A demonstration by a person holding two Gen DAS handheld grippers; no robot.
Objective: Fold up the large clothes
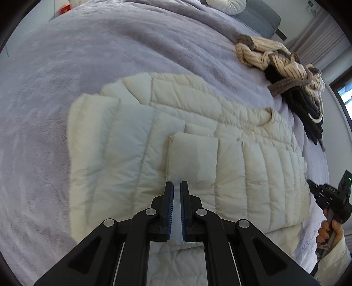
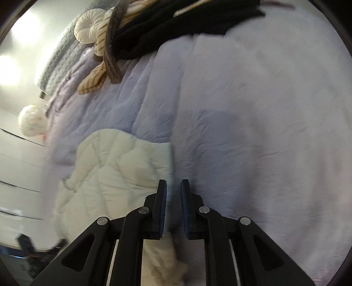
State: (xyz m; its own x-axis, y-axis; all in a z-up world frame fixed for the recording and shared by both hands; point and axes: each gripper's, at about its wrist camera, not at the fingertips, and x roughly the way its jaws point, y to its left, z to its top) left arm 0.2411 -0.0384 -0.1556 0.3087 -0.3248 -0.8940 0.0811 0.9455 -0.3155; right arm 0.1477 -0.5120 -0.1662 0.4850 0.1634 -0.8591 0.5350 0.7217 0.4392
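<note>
A cream quilted puffer jacket lies spread on a lavender blanket-covered bed. One sleeve is folded across its body. My left gripper is shut on the cuff end of this sleeve, fabric showing between the blue pads. The right gripper shows at the right edge of the left wrist view, held in a hand. In the right wrist view the right gripper is nearly closed over an edge of the jacket; blur hides whether it pinches fabric.
A heap of striped cream and black clothes lies at the far right of the bed, also in the right wrist view. A round white cushion and grey headboard sit beyond. A window and curtain are at right.
</note>
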